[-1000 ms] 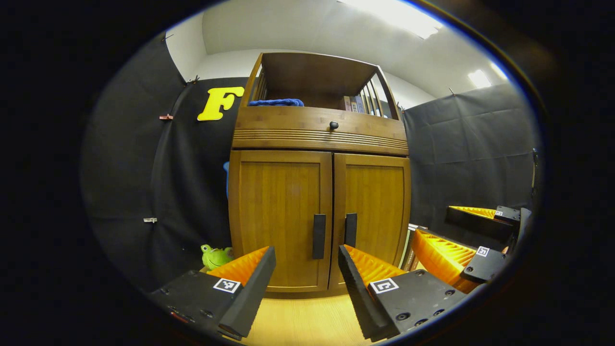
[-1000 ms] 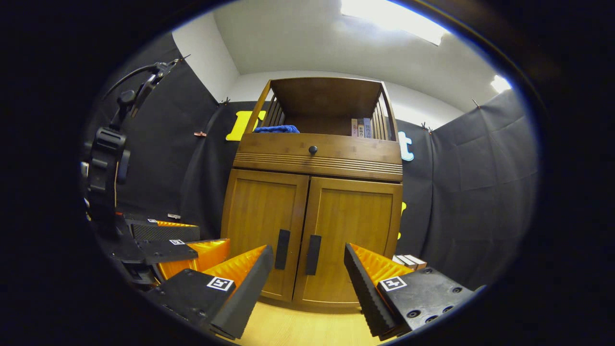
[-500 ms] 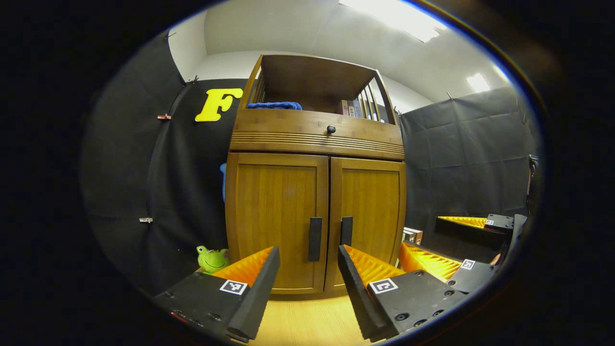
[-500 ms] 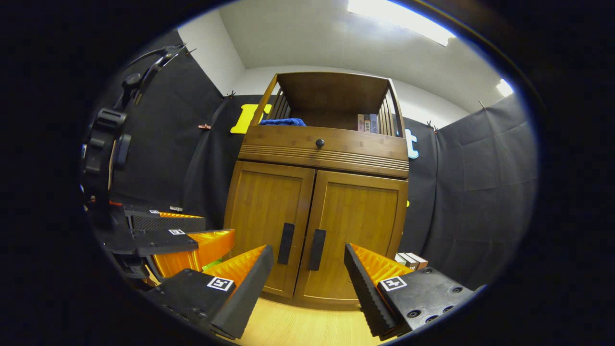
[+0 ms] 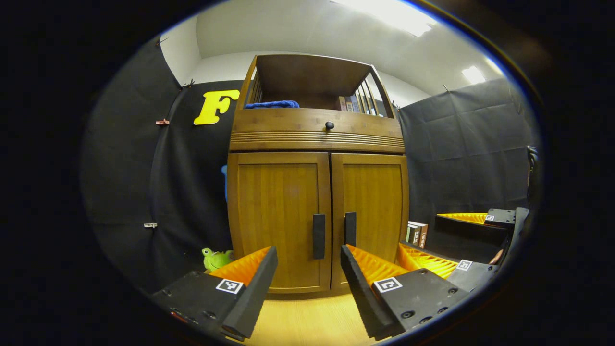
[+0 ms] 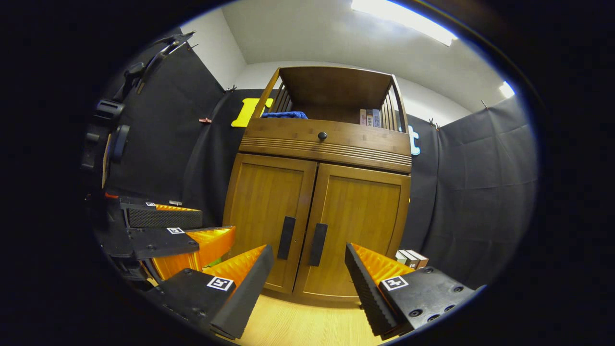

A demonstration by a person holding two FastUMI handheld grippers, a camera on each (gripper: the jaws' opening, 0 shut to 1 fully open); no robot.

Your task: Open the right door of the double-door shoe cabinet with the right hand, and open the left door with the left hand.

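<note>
The left gripper (image 5: 307, 283) is spread wide, holding nothing; the shoe cabinet (image 5: 317, 192) stands ahead of it, both doors closed; the right gripper (image 6: 307, 283), also spread, faces the right door (image 6: 353, 226) and its handle (image 6: 318, 244).

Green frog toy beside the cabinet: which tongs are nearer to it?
Left. The left tongs are just right of the frog toy; the right tongs are farther right, beyond them.

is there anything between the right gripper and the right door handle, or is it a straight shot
Nothing visible stands in the way. In the right gripper view the open right gripper faces the right door handle across bare wooden floor. The left gripper sits off to the side, and the books lie beside the cabinet.
</note>
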